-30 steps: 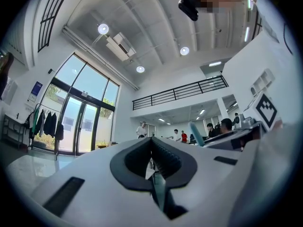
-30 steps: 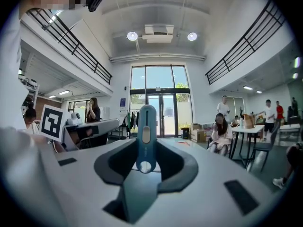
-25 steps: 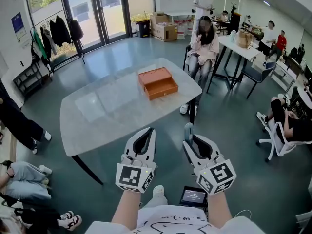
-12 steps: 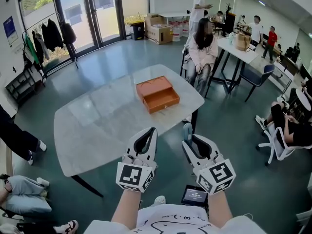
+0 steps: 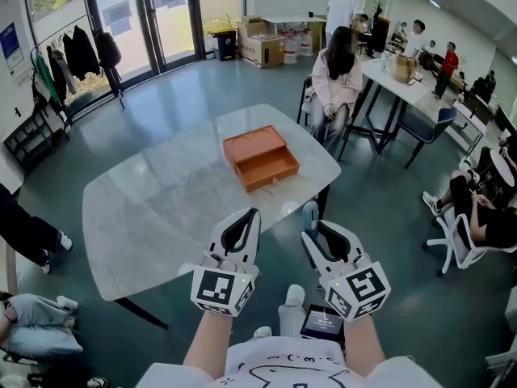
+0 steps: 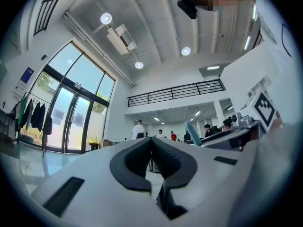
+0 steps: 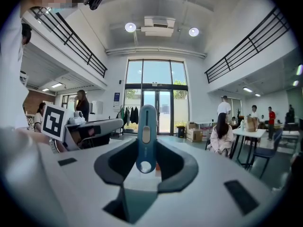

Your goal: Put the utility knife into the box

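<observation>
Right gripper [image 5: 321, 234] [image 7: 146, 144]: jaws closed on the knife [image 5: 311, 214] [image 7: 146, 136]. Pads press the blue handle from both sides near its lower end. The handle stands up out of the jaws and past their tips, pointing away from me; its pale slider faces the right gripper view, with a round hole low in the handle.

Left gripper [image 5: 241, 219] [image 6: 152, 142]: just to the left of the right one, level with it, the two apart. Its jaw tips meet; the hollow behind them holds nothing. I note it as closed and empty. Its marker cube [image 7: 54, 121] shows at the left edge of the right gripper view.

Box [image 5: 260, 158]: orange, ahead of both grippers and well apart from them, slightly left of the knife's line. It sits on the far half of the table [image 5: 153, 208]. Its drawer is pulled out on the side facing me, the open top showing.

Table's near edge lies about under the tips of both grippers, as the head view shows it.

Knife is not in the box; it is held in the right gripper only, clear of the table.
</observation>
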The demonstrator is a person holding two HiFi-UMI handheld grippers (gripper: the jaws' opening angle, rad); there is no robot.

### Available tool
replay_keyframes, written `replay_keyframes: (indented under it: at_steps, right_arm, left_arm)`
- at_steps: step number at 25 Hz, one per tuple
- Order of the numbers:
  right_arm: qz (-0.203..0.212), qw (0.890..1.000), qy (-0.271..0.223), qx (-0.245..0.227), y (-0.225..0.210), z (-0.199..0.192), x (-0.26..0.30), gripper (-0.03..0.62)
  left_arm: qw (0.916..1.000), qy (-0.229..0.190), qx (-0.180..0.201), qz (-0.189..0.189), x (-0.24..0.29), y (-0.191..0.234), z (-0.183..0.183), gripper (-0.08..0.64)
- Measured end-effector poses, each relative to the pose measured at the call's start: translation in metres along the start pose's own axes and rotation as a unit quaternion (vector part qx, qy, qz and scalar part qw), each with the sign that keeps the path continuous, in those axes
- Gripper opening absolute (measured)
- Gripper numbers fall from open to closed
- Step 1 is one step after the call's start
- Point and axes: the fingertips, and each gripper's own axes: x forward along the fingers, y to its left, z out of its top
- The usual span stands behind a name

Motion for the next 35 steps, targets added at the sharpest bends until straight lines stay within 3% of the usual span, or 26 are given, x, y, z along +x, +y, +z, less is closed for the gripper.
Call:
replay_keyframes:
  at_steps: [7,17,35]
  right_arm:
    - [0.015,1.000,-0.004,0.000,-0.013,0.011,0.045,0.130]
    - [0.052,0.999,-0.003,-0.001,-0.069,0.011,0.112,0.131]
    - [0.170,0.985,0.009,-0.001,-0.162,0.013,0.229,0.132]
  left_arm:
    - [0.9998,0.003,0.002,0.022,0.023,0.037,-0.001,0.015]
    - [0.9982,0.007,0.010,0.059,0.086,0.070,-0.023,0.015]
    - [0.9848,0.028,0.028,0.169,0.194,0.128,-0.053,0.015]
